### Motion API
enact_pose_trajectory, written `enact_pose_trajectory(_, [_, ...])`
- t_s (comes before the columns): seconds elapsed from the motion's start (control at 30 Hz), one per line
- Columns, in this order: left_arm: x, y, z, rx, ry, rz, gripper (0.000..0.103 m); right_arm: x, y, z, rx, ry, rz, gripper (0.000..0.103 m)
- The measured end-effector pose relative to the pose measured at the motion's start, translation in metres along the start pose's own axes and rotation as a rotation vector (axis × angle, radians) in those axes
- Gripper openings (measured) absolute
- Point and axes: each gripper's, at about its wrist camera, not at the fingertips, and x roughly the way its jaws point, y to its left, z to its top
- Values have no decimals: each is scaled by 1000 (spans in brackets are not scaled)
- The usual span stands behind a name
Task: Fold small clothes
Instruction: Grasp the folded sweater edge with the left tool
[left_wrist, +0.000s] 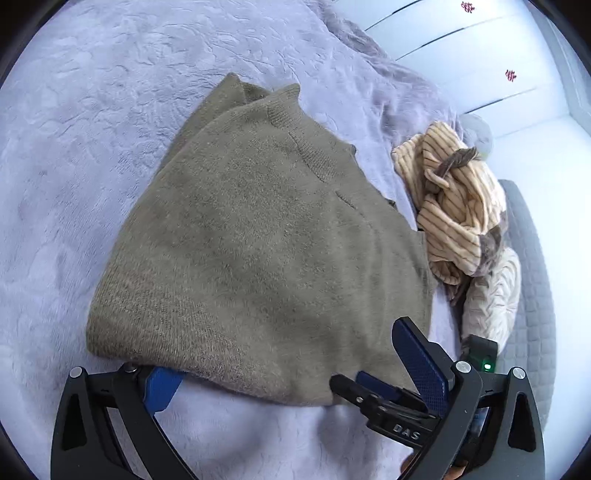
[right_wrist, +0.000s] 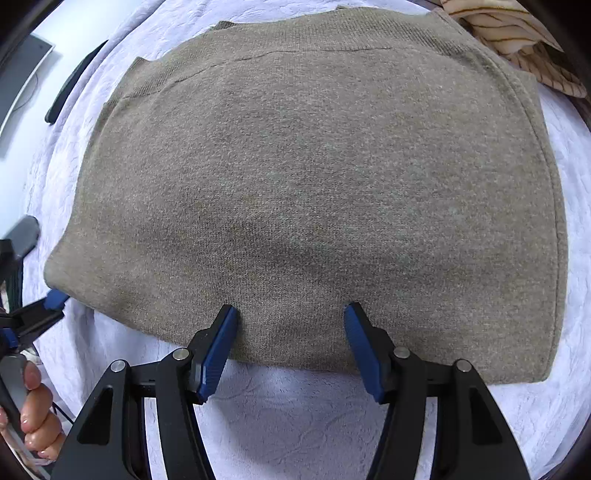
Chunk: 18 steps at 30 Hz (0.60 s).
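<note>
Bedspread (left_wrist: 74, 147), pale lilac and plush, carries everything here; it gives a broad, soft surface on which a garment can be laid flat. On it lies the olive-brown sweater (right_wrist: 314, 184), already doubled over, its ribbed edges stacked at the far side and a rounded fold at the near side.

The left hand-held gripper (left_wrist: 295, 373) stands wide open at that near fold; its left finger is tucked under the fabric, the other rests beside the edge, and it grips nothing. Probably it is set there to scoop or steady the corner.

The right hand-held gripper (right_wrist: 290, 347) is likewise spread wide, with both fingertips on top of the sweater's near hem and the cloth between them unpinched, a stance suited to pressing the fold flat or taking a fresh hold.

Further right a striped cream garment (left_wrist: 461, 206) lies crumpled, seemingly waiting its turn.
</note>
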Motion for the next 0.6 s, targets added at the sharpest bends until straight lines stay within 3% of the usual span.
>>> enact_pose_trajectory(0.07, [17, 12, 4, -47, 32, 51, 101, 0, -2, 0, 12, -1, 7, 64])
enact_pose_trajectory(0.17, [27, 28, 6, -114, 31, 77, 88, -4, -9, -4, 14, -4, 15, 64])
enact_pose_trajectory(0.23, [25, 28, 8, -127, 8, 104, 68, -6, -12, -5, 13, -6, 23, 64])
enact_pose_trajectory(0.37, [24, 26, 12, -128, 8, 122, 65, -19, -15, -7, 4, -20, 19, 64])
enact_pose_trajectory(0.43, [24, 27, 13, -136, 2, 121, 65, -31, -12, -9, -8, -48, 46, 43])
enact_pose_trajectory(0.53, [24, 29, 12, -140, -11, 131, 64, -37, -8, -12, -26, -48, 76, 32])
enact_pose_trajectory(0.57, [23, 28, 12, -132, -25, 137, 56, -33, -8, -14, -25, -34, 79, 31])
enact_pose_trajectory(0.6, [22, 25, 12, -106, -41, 158, 25, -29, -11, -15, -19, -21, 76, 31])
